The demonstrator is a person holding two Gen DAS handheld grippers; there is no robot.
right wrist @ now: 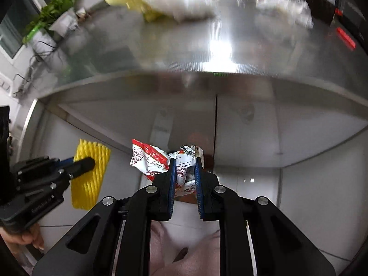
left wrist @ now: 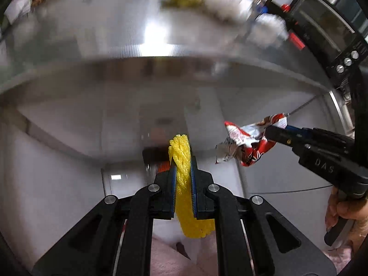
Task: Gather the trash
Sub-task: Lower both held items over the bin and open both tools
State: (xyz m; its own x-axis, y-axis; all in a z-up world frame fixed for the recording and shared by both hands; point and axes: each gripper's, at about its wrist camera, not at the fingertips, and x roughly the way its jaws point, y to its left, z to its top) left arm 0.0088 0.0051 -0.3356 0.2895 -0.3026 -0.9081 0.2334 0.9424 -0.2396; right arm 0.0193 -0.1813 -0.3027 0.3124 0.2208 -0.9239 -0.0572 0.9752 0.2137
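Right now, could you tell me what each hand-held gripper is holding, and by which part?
The left hand-held gripper pinches a yellow foam fruit net across its middle; the right hand-held gripper clamps a crumpled red-and-white snack wrapper at one end.

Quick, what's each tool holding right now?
Left tool: closed on the yellow foam net.
Right tool: closed on the crumpled red and white wrapper.

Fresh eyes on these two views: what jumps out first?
The left tongs are clamped on a bright yellow foam net, dead centre of the left view. Beside them, the right tongs pinch a crumpled red-and-white wrapper. Both hang in front of the steel counter, where blurred white bags sit at the back.
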